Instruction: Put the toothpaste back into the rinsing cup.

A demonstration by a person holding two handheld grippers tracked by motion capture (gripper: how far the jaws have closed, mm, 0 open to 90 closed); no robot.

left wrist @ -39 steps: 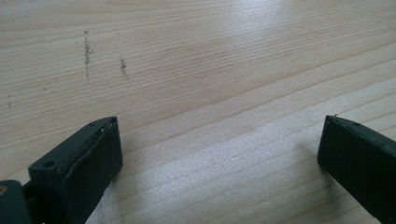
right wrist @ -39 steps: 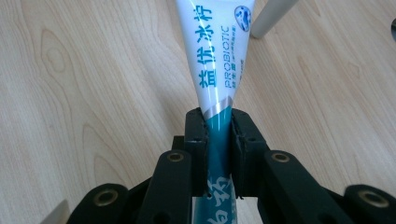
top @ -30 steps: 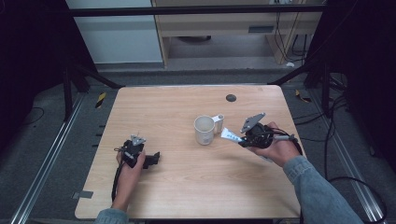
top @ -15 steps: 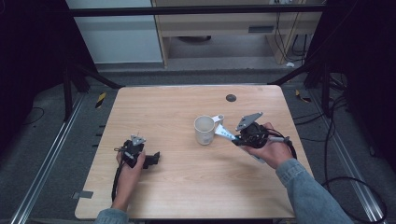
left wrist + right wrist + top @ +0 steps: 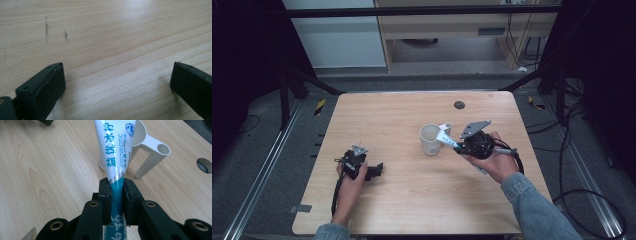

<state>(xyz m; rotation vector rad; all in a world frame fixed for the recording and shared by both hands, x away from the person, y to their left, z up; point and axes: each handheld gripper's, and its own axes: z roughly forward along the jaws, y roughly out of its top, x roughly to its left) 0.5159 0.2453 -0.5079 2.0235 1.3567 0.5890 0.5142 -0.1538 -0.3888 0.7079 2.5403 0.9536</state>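
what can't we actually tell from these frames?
- Whether the mug holds anything: high view too small and blurred; in the right gripper view the toothpaste tube covers the opening.
- The tube's cap end: cut off by the top edge in the right gripper view.
- Tube tip versus mug rim, touching or apart: unresolved in the high view.
- Small print on the tube: partly hidden by the right gripper.

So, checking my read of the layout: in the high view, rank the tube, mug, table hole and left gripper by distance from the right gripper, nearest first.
1. Tube: clamped in the right gripper.
2. Mug: just left of it.
3. Table hole: beyond, toward the far edge.
4. Left gripper: far left, near the front edge.
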